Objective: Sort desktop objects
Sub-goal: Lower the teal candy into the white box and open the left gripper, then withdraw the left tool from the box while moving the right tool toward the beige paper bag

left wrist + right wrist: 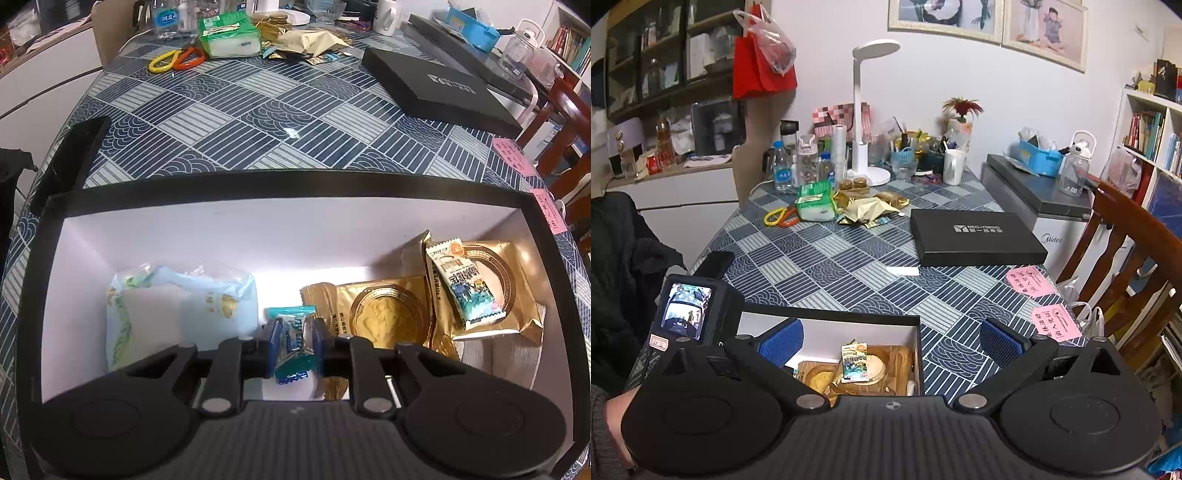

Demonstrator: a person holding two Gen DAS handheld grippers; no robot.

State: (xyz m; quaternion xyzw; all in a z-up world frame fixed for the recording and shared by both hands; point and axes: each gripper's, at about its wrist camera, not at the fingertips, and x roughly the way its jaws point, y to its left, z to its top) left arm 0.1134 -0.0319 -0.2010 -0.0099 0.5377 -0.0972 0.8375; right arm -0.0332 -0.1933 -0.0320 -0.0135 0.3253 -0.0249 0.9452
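An open black box with a white inside (295, 181) stands at the table's near edge. My left gripper (296, 339) reaches down into it. A blue candy (291, 363) stands upright between the blue pads, which sit narrowly apart around it without visibly pressing. Also in the box are a pale tissue pack (177, 306), gold pastry packs (384, 314) and a green-white snack packet (461, 284). My right gripper (890, 343) hovers above the box (831, 315), wide open with nothing between its pads. The camera on the left gripper (685, 310) shows at left.
The box's black lid (975, 236) lies at right. Far across the table are scissors (177, 59), a green tissue pack (229, 35) and a heap of gold wrappers (306, 40). A black phone (70, 162) lies by the left edge. Pink notes (1030, 280) and a wooden chair (1126, 240) are at right.
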